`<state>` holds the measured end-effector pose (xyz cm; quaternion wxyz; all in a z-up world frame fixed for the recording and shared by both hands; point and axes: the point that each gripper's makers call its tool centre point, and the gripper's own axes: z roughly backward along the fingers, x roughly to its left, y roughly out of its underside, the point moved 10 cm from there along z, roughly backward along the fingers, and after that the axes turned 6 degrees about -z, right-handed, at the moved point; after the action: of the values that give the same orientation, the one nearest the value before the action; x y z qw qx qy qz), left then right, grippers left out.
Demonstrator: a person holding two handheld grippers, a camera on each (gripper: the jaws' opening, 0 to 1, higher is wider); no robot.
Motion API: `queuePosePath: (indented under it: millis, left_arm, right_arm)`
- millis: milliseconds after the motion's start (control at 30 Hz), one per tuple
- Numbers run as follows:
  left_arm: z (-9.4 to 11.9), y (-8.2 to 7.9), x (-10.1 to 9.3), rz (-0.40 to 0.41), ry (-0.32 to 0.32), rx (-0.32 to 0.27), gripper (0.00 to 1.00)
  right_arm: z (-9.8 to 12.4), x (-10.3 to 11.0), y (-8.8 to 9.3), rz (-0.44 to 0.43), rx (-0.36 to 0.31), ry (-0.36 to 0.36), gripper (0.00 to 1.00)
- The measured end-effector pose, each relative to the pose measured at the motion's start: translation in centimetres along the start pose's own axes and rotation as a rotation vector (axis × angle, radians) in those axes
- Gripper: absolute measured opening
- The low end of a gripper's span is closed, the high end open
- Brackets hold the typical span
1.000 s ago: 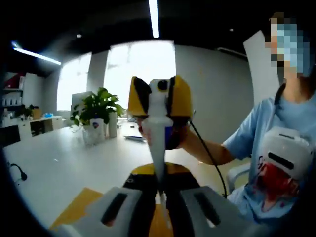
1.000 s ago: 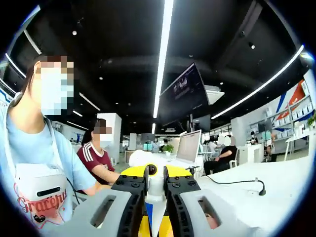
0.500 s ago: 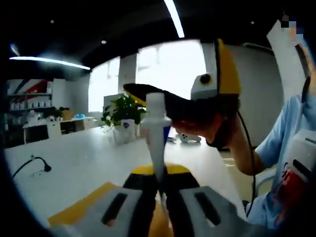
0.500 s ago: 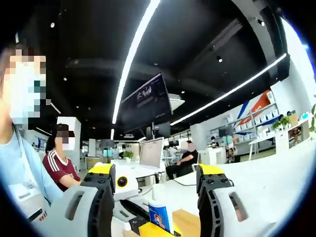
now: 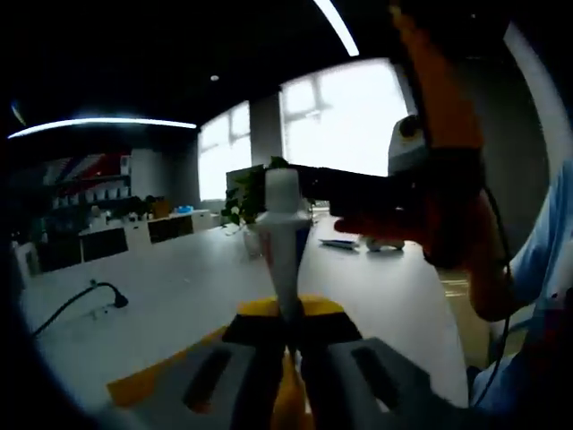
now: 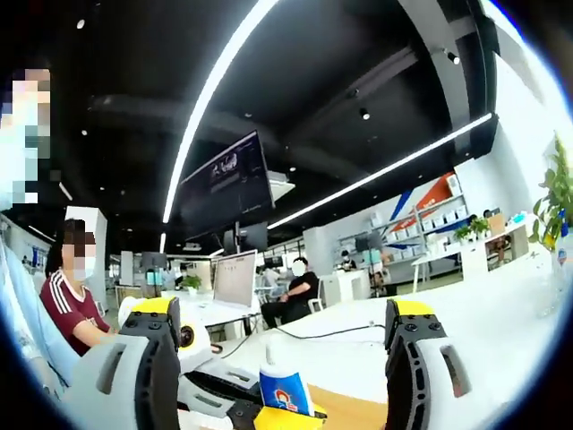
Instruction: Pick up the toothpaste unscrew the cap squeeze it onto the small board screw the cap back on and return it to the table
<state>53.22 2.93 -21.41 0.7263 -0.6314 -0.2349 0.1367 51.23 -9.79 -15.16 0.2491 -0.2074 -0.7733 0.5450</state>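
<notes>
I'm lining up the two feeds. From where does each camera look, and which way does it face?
Left gripper view: rides the left gripper, looking up along the toothpaste tube it clamps, toward the right gripper and the hand holding it.
Right gripper view: rides the right gripper, jaws wide, looking at the tube across the office.
Shared: the tube, both grippers.

My left gripper [image 5: 288,354] is clamped on the toothpaste tube [image 5: 285,242], which stands upright. Just behind the tube, my right gripper [image 5: 403,193] blocks the way. Left of the tube I have bare white table [image 5: 161,305], with a cable [image 5: 76,300] and a plant [image 5: 246,193] further off.
</notes>
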Motion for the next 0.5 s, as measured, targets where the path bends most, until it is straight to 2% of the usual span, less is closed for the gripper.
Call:
queuePosePath:
  millis: [133, 233, 367, 500]
  left_arm:
    - [-0.1, -0.1, -0.5, 0.005, 0.017, -0.007, 0.03]
    - [0.0, 0.0, -0.7, -0.022, 0.011, 0.004, 0.03]
    - [-0.1, 0.1, -0.6, -0.026, -0.014, 0.005, 0.03]
    - [-0.1, 0.2, -0.5, -0.015, -0.057, 0.009, 0.03]
  right_arm:
    - [0.3, 0.0, 0.5, -0.032, 0.013, -0.033, 0.79]
    - [0.6, -0.2, 0.4, -0.022, 0.019, -0.03, 0.7]
    - [0.9, 0.0, 0.3, 0.103, 0.055, 0.014, 0.58]
    - [0.6, 1.0, 0.6, 0.161, 0.086, 0.035, 0.49]
